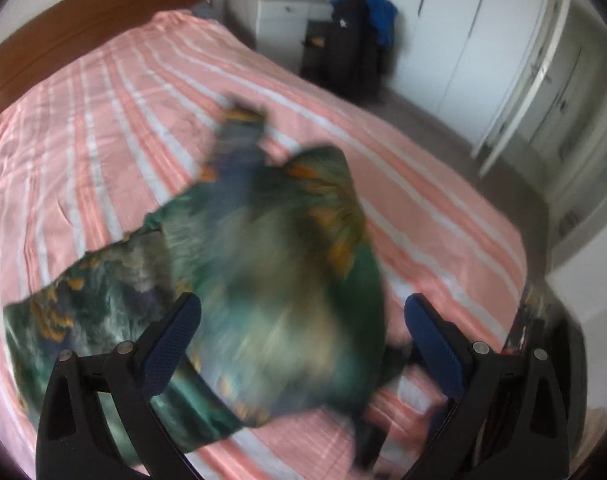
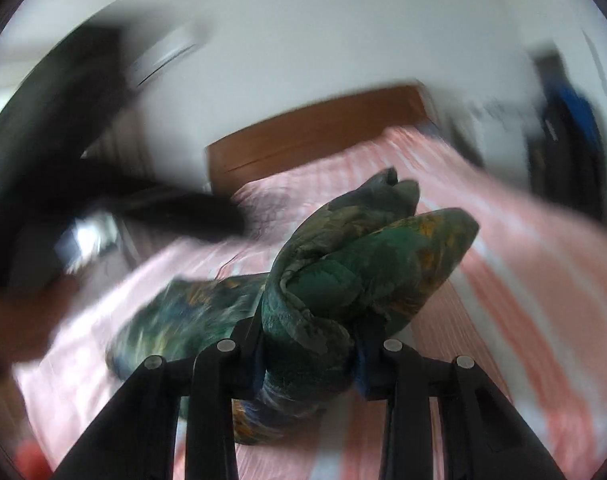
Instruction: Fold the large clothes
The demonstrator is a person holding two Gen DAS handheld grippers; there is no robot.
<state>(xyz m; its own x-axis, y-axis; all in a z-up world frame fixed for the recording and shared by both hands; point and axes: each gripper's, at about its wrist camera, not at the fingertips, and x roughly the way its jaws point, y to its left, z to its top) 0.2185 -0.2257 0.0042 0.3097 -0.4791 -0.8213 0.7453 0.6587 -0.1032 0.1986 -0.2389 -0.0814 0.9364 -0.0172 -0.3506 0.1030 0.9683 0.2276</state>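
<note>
A green garment (image 1: 271, 264) with orange and blue print lies crumpled on the pink striped bed (image 1: 103, 128), blurred in the left wrist view. My left gripper (image 1: 303, 324) hovers above it, open wide, and its blue pads (image 1: 171, 344) touch no cloth. In the right wrist view my right gripper (image 2: 309, 346) is shut on a thick bunch of the garment (image 2: 367, 264). That bunch rises off the bed (image 2: 523, 280) in puffy folds, while the rest trails down to the left. The right fingertips are buried in the cloth.
A brown wooden headboard (image 1: 83, 12) runs along the far side of the bed. A white cabinet (image 1: 283, 16), a dark stand draped with blue clothes (image 1: 359, 36) and white wardrobe doors (image 1: 483, 40) stand beyond the floor strip. A dark blurred shape (image 2: 175, 212) crosses the bed's left side.
</note>
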